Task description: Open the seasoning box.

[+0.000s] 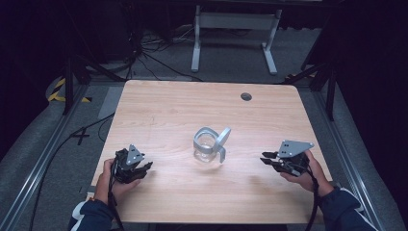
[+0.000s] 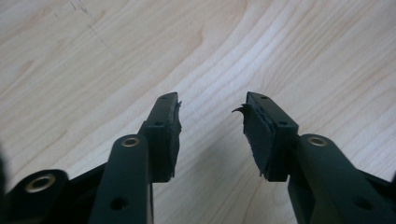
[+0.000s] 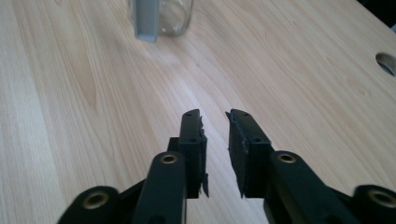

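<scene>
A clear glass jar (image 1: pixel 206 149) stands at the middle of the wooden table (image 1: pixel 192 106). A grey metal band with a raised lid and a handle-like arm (image 1: pixel 220 143) sits on it. In the right gripper view the jar (image 3: pixel 177 18) and its grey arm (image 3: pixel 145 21) are at the top, well ahead of the jaws. My left gripper (image 1: pixel 146 168) rests near the front left, held in a hand, jaws wide apart with bare wood between them (image 2: pixel 212 100). My right gripper (image 1: pixel 267 158) lies at the front right and points toward the jar, with a narrow empty gap (image 3: pixel 214 114).
A dark round cable hole (image 1: pixel 246 96) sits near the table's far edge, also at the right in the right gripper view (image 3: pixel 386 63). Behind the table a white desk frame (image 1: pixel 235 29) stands on the grey floor, with cables (image 1: pixel 154 57) at the back left.
</scene>
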`<state>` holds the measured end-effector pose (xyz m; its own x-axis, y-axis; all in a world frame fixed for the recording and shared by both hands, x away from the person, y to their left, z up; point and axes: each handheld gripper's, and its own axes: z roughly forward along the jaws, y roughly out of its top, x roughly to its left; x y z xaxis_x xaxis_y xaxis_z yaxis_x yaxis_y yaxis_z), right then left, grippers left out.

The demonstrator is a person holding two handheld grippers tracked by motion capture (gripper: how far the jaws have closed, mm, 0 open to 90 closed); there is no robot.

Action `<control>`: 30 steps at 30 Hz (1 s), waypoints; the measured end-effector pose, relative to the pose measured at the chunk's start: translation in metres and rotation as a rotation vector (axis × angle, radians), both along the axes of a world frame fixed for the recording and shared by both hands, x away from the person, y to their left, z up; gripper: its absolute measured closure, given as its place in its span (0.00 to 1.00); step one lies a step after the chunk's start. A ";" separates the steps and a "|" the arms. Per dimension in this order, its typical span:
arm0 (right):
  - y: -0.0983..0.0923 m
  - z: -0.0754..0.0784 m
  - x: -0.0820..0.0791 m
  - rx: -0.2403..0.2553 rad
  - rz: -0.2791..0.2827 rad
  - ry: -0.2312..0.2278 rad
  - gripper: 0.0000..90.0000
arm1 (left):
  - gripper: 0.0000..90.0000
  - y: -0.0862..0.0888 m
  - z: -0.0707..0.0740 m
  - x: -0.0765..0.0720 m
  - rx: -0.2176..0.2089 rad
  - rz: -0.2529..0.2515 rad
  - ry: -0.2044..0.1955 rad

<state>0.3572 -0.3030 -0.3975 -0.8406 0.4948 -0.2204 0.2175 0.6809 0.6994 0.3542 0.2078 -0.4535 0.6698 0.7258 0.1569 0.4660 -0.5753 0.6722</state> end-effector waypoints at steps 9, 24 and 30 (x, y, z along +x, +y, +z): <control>-0.045 -0.018 -0.008 -0.027 -0.110 0.013 0.67 | 0.46 0.011 -0.013 -0.006 -0.020 -0.021 0.047; -0.110 -0.052 -0.037 0.034 -0.260 0.048 0.44 | 0.25 0.019 -0.024 -0.006 -0.133 0.000 0.087; -0.120 -0.062 -0.044 0.076 -0.297 0.092 0.35 | 0.19 0.019 -0.027 -0.010 -0.165 0.030 0.088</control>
